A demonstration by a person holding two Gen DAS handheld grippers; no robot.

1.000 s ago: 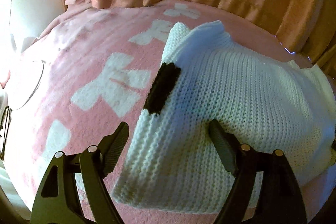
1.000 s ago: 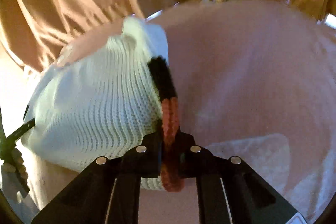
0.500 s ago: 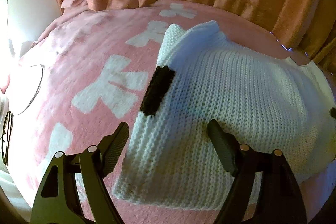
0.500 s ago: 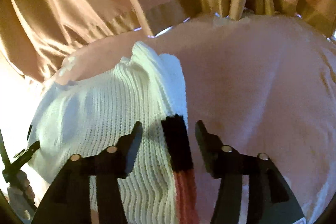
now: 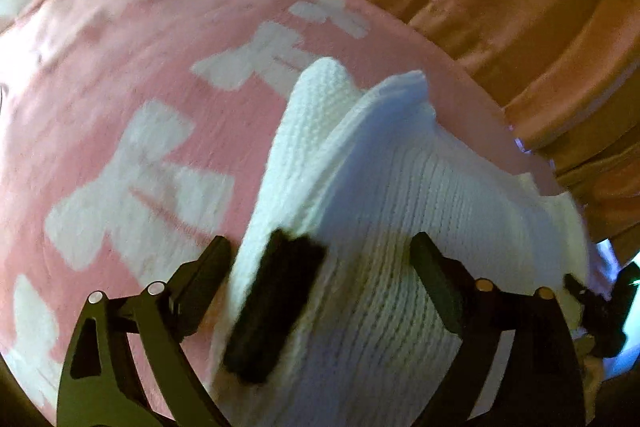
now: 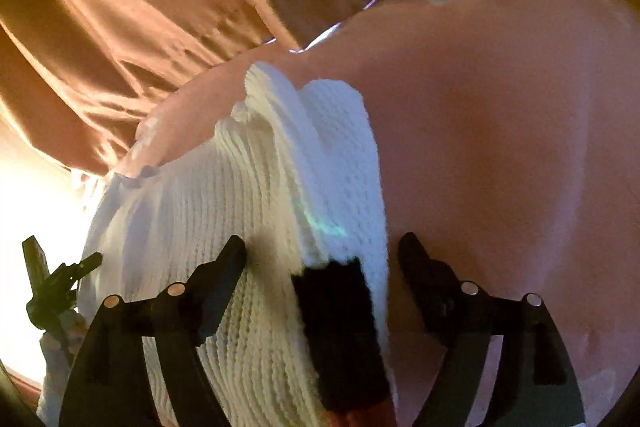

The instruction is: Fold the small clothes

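Sweater (image 5: 400, 219) lies between wide-spread fingers of left gripper (image 5: 320, 259) and right gripper (image 6: 322, 259)

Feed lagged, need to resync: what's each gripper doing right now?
Left gripper: open, holding nothing, straddling the white knit sweater.
Right gripper: open, holding nothing, over the sweater's black band.

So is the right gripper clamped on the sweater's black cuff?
No, the right gripper is open, its fingers spread to either side of the black cuff of the white sweater.
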